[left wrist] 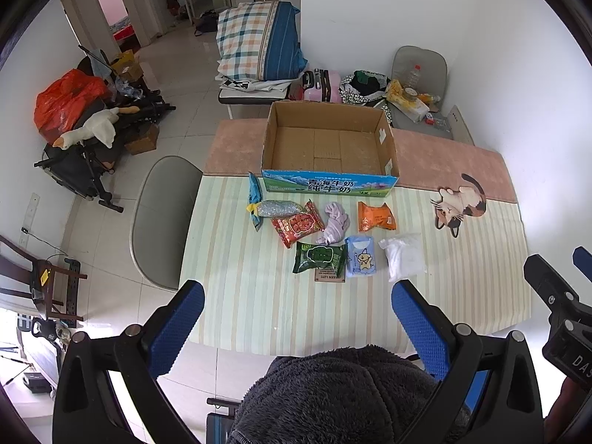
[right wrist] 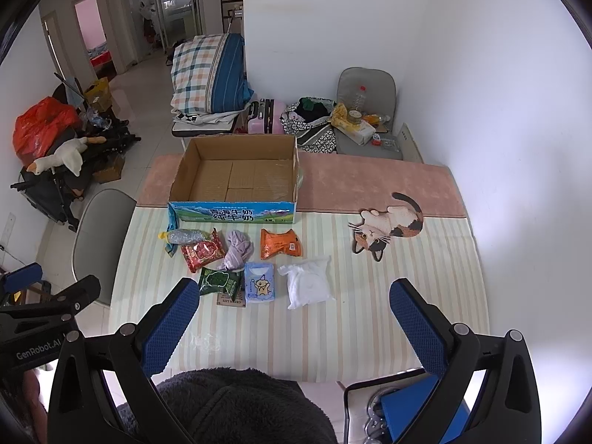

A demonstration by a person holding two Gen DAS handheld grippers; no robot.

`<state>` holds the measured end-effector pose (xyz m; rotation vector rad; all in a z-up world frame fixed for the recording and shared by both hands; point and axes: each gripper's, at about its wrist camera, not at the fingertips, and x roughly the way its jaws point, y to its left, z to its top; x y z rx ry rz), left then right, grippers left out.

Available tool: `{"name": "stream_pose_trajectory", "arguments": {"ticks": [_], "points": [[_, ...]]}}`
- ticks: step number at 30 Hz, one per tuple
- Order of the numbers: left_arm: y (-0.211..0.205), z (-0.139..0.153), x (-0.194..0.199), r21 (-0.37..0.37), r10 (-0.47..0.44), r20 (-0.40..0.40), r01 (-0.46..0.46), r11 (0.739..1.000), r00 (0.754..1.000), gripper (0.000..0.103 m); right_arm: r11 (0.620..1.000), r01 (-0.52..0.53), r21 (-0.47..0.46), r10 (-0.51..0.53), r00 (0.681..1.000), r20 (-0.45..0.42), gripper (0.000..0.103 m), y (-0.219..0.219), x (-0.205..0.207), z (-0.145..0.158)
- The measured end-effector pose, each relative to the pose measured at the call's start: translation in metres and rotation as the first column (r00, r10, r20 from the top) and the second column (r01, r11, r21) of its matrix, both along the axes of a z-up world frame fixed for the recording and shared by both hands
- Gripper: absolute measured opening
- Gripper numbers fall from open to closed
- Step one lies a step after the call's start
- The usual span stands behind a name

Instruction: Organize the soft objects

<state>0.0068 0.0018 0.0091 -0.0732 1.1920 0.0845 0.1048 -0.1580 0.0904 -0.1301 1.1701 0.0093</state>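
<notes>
Where green packet (left wrist: 320, 257) overlaps brown card (left wrist: 329, 278), print unreadable.

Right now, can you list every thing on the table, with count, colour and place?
cardboard box: 1, brown, blue print, far side, empty
blue packet: 1, left of box front
silver packet: 1, over the blue packet
red packet: 1, left row
cloth: 1, lilac, centre
orange packet: 1, right of cloth
green packet: 1, near row
tissue pack: 1, light blue, near row
white bag: 1, near right
left claw: 1, blue pads, open
right claw: 1, blue pads, open
</notes>
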Motion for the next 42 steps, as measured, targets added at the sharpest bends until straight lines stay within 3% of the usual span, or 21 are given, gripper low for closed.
{"name": "stream_pose_trajectory", "arguments": {"ticks": [42], "points": [[-0.007, 0.002, 0.002, 0.006, 0.0, 0.013, 0.0, 1.0, 1.0, 0.103, 1.0, -0.006, 0.012, 0.006, 1.0, 0.002, 0.103, -0.002, -0.003, -0.012]]}}
